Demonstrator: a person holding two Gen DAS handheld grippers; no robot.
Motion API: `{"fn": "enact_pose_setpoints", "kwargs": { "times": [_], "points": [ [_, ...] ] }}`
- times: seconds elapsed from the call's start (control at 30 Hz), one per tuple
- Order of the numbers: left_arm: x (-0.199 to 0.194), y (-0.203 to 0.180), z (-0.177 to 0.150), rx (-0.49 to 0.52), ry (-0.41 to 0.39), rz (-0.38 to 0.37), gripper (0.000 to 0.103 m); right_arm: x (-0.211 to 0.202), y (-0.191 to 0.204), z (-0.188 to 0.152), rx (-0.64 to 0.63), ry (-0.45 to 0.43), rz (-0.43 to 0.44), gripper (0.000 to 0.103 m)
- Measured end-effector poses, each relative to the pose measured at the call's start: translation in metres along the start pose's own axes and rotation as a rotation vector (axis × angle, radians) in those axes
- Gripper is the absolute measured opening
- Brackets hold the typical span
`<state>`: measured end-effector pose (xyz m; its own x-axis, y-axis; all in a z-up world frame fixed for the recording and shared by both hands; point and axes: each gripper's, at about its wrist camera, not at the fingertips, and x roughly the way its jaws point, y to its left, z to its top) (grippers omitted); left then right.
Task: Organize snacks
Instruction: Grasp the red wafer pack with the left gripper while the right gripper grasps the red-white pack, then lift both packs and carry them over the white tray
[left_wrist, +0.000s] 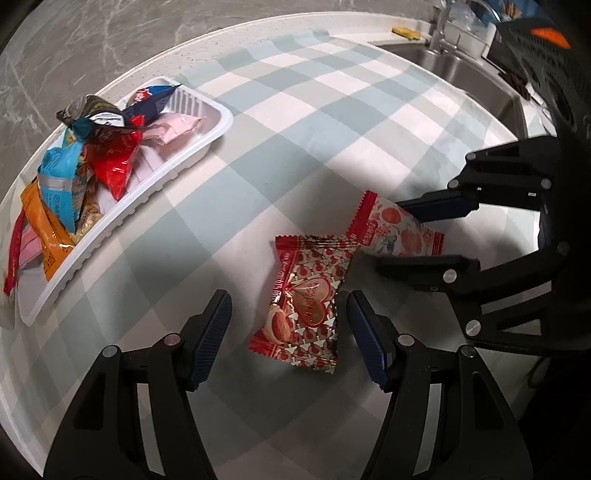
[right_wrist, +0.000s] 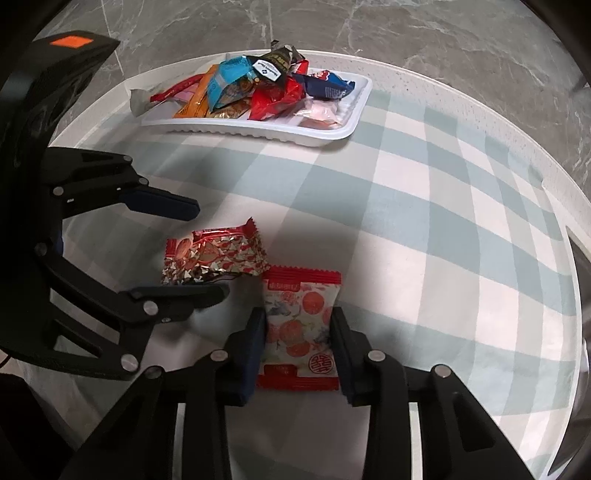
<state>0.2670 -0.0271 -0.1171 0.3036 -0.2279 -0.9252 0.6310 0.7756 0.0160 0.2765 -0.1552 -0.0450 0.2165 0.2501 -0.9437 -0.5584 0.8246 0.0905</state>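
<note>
**Two claws, two red snack packets**

The right gripper (right_wrist: 298, 334) has its pads pressed against both sides of the fruit-print packet (right_wrist: 301, 325), clamping it on the checked cloth (right_wrist: 424, 229). The left gripper (left_wrist: 288, 332) stands spread, straddling the heart-print packet (left_wrist: 306, 295) without pressing it. Only the left wrist view shows the sink (left_wrist: 461, 70) and faucet (left_wrist: 439, 29). Farther off, the white tray (right_wrist: 258, 129) holds piled snacks (right_wrist: 255, 88).
</note>
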Motion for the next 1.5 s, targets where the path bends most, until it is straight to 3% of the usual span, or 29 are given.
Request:
{"fn": "enact_pose_setpoints", "kwargs": {
  "times": [0.33, 0.43, 0.57, 0.67, 1.03, 1.5],
  "points": [
    [0.003, -0.004, 0.001, 0.025, -0.018, -0.034, 0.060, -0.003, -0.001, -0.003, 0.004, -0.010, 0.011, 0.036],
    [0.003, -0.005, 0.002, 0.036, -0.026, -0.045, 0.051, -0.004, -0.002, -0.004, 0.011, -0.011, 0.018, 0.036],
    [0.001, -0.007, 0.004, 0.043, -0.034, -0.048, 0.031, -0.004, -0.004, -0.004, 0.016, -0.011, 0.024, 0.036],
    [0.001, -0.007, 0.003, 0.038, -0.039, -0.052, 0.030, -0.005, -0.005, -0.004, 0.025, -0.011, 0.033, 0.036],
    [-0.022, 0.029, -0.008, -0.146, -0.094, -0.150, 0.028, -0.014, -0.027, -0.002, 0.167, -0.027, 0.153, 0.036],
    [-0.066, 0.103, -0.024, -0.376, -0.190, -0.147, 0.028, -0.017, -0.040, 0.034, 0.273, -0.064, 0.303, 0.036]
  ]
}}
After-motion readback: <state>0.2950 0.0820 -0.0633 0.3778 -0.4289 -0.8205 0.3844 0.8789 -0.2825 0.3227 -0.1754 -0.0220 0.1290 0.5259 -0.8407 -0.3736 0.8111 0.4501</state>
